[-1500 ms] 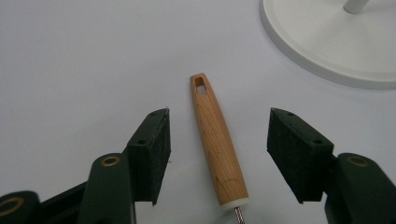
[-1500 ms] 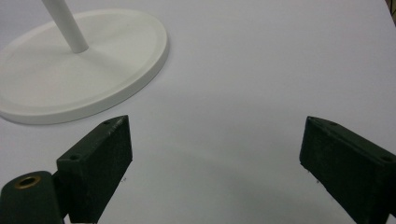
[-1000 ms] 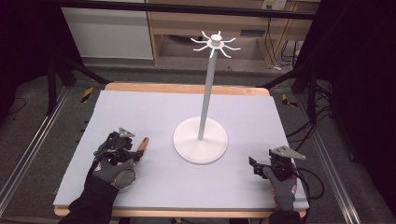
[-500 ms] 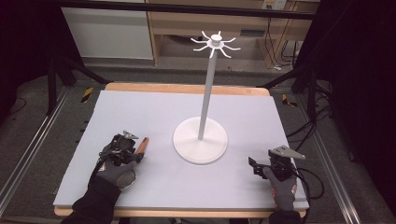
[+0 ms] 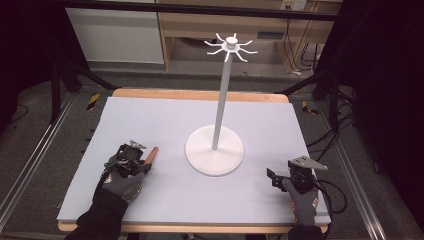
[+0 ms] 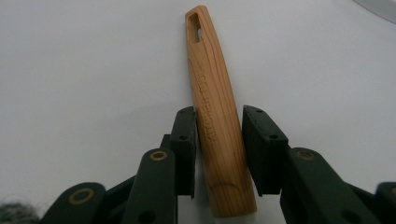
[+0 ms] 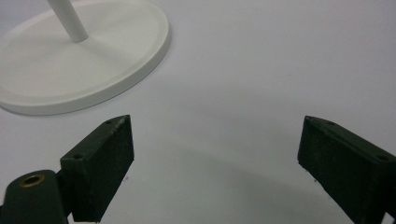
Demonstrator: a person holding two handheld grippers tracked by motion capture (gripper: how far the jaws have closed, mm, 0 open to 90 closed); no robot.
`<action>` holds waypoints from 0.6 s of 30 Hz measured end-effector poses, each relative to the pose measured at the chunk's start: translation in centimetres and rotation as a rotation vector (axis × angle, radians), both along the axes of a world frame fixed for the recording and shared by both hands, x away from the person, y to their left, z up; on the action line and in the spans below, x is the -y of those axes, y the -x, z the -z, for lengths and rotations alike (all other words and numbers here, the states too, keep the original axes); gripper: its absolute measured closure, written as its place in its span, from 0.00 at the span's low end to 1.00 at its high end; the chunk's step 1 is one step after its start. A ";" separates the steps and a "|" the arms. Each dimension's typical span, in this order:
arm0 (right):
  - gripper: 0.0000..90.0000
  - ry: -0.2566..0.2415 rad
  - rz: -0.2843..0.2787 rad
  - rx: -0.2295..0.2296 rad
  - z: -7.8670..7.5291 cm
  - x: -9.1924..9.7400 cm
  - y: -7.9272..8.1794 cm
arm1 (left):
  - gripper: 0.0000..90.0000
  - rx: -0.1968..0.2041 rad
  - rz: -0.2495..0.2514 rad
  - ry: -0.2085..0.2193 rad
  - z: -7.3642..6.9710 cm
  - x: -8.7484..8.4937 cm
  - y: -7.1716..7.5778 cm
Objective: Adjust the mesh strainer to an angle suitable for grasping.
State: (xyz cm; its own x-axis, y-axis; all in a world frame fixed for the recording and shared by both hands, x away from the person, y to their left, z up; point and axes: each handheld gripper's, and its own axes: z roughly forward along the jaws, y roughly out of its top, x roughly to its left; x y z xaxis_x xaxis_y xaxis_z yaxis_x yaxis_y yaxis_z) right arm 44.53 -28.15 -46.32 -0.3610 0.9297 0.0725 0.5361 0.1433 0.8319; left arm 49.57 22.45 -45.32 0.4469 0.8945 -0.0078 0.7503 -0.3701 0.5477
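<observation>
Low on grey table (image 5: 200, 200), left hand-held gripper (image 6: 218, 140) just closed around wooden handle (image 6: 212, 107); right hand-held gripper (image 7: 215, 158) gapes.

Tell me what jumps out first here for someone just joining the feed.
The tall white metal stand with hooked arms at its top rises from a round base in the middle of the pale grey table mat. Near the mat's left front, the left tongs have just been closing on a light wooden handle with a slotted end, which lies between their pads. The right tongs rest wide open and empty at the front right.
</observation>
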 end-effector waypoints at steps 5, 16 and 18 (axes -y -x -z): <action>0.12 -0.001 -0.004 -0.001 0.0 0.0 0.0 | 0.71 -0.012 -0.006 0.010 0.4 0.1 -0.1; 0.13 0.002 -0.003 -0.002 0.0 0.0 0.0 | 0.78 -0.030 0.000 0.008 0.1 0.1 0.0; 0.13 -0.005 -0.003 -0.002 -0.1 0.1 0.0 | 0.78 -0.022 0.010 -0.007 0.0 0.0 0.3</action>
